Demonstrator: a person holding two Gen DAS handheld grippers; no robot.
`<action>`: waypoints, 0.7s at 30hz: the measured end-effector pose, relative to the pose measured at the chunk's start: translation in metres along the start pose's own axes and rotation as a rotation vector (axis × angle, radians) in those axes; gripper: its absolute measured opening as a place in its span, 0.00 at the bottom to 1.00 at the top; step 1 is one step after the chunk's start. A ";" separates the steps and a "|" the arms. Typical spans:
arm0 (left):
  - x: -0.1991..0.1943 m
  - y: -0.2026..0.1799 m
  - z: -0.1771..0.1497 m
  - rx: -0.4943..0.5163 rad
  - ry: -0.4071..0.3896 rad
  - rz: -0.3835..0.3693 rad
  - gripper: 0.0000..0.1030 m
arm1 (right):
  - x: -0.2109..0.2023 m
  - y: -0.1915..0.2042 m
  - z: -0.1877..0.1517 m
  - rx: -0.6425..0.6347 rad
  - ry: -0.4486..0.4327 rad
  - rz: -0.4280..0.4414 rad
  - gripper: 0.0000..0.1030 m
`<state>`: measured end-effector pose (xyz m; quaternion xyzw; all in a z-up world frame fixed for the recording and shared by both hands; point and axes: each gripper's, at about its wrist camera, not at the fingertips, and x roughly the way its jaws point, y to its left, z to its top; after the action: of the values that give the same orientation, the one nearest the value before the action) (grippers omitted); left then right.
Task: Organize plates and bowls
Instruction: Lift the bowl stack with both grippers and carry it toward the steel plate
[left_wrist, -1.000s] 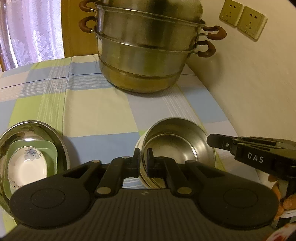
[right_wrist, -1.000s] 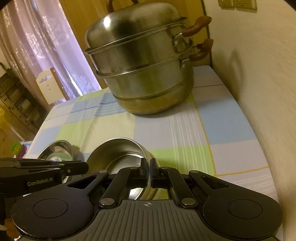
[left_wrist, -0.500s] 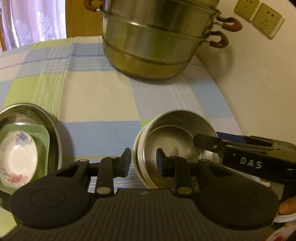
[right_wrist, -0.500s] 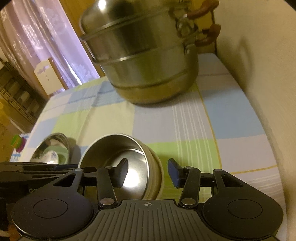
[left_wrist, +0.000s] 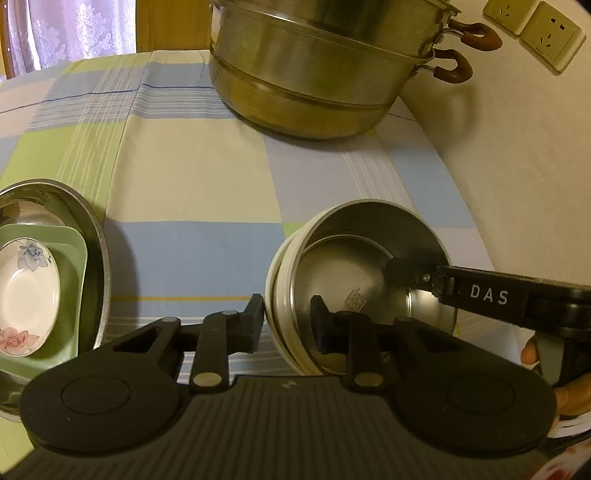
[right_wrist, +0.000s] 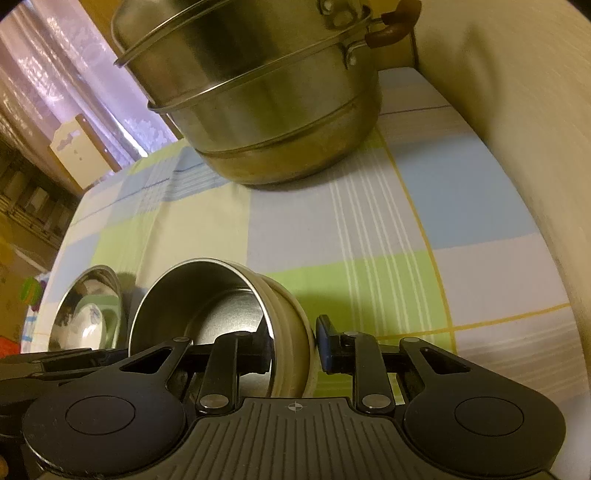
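Grasp step: clamping opposite rims of the nested bowls (left_wrist: 369, 258) with left claw (left_wrist: 286, 321) and right claw (right_wrist: 293, 343), jaws just closing in. Next, probably lifting both together, level.

Checked pastel tablecloth (left_wrist: 192, 177), floral white dish (left_wrist: 26, 295)

Dim, warm yellow indoor light — strong amber cast. Pale violet daylight through curtain (left_wrist: 74, 33). Soft dark shadows under steamer pot (left_wrist: 314, 74) and beside steel bowl (left_wrist: 369, 280). Mild glare on steel. Fisheye bends edges; right wrist corners darkened — focus slightly soft, grainy.
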<state>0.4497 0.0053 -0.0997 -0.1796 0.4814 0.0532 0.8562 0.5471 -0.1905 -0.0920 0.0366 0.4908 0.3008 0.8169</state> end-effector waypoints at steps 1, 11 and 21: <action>0.000 0.000 -0.001 0.000 -0.003 0.004 0.21 | 0.000 0.001 0.000 0.002 0.003 -0.004 0.23; -0.018 0.022 -0.017 -0.043 -0.001 0.046 0.20 | 0.003 0.025 -0.011 -0.026 0.054 0.025 0.23; -0.051 0.054 -0.054 -0.104 0.008 0.120 0.20 | 0.005 0.069 -0.038 -0.101 0.122 0.079 0.23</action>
<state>0.3648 0.0398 -0.0961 -0.1949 0.4913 0.1285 0.8391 0.4858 -0.1407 -0.0908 -0.0039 0.5221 0.3588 0.7737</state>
